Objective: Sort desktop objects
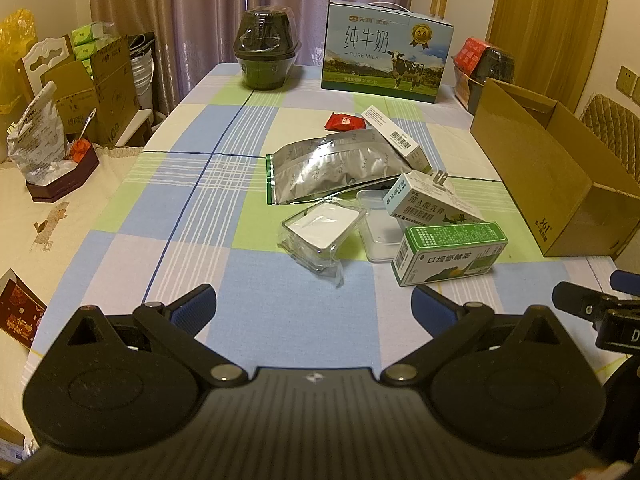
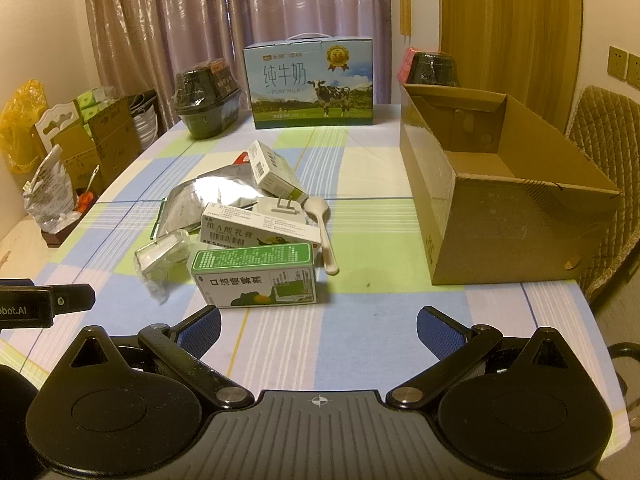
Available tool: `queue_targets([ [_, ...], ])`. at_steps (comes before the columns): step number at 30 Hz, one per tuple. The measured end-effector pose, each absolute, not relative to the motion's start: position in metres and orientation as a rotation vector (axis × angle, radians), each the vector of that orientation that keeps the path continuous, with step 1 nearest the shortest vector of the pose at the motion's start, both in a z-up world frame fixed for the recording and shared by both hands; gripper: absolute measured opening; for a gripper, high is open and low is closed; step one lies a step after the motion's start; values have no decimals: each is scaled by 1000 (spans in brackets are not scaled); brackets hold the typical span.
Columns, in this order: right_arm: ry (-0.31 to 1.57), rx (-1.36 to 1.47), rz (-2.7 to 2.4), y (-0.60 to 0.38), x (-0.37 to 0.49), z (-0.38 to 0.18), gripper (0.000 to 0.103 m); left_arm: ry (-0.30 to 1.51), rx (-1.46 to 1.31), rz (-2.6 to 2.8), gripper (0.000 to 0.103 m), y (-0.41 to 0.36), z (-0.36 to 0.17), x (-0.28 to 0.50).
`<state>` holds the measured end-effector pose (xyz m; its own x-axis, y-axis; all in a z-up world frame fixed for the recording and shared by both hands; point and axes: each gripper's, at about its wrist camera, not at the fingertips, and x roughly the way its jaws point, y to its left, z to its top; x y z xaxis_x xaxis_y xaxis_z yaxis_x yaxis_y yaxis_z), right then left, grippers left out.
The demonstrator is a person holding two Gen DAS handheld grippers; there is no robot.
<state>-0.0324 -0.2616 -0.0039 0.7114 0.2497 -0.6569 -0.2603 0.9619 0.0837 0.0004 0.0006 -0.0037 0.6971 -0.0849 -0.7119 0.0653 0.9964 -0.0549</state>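
Note:
A pile of small items lies mid-table: a green-and-white spray box [image 1: 450, 254] [image 2: 256, 278], a white ointment box [image 1: 430, 202] [image 2: 260, 230], a silver foil pouch [image 1: 332, 168] [image 2: 204, 198], a clear plastic-wrapped case [image 1: 320, 236] [image 2: 164, 254], a slim white box [image 1: 394, 134] [image 2: 274, 168], a red sachet [image 1: 345, 121], a white plug [image 2: 282, 208] and a beige spoon [image 2: 324, 232]. An open cardboard box [image 1: 560, 176] [image 2: 492, 184] stands to the right. My left gripper [image 1: 314, 308] and right gripper [image 2: 319, 330] both hover open and empty, short of the pile.
A milk carton case [image 1: 386, 58] [image 2: 312, 82] and a dark wrapped bowl [image 1: 266, 54] [image 2: 206, 98] stand at the table's far edge. Another dark bowl [image 2: 434, 68] sits behind the cardboard box. Cartons and bags crowd the left side; a padded chair [image 2: 604, 152] is at right.

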Motion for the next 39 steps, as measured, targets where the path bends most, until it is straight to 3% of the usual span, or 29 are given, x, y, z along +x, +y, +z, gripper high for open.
queue_targets([
  [28, 756, -40, 359, -257, -19, -10, 101, 836, 29, -174, 102, 15, 4, 16],
  [39, 626, -416, 675, -222, -1, -20, 101, 840, 187, -318, 102, 27, -1, 58],
])
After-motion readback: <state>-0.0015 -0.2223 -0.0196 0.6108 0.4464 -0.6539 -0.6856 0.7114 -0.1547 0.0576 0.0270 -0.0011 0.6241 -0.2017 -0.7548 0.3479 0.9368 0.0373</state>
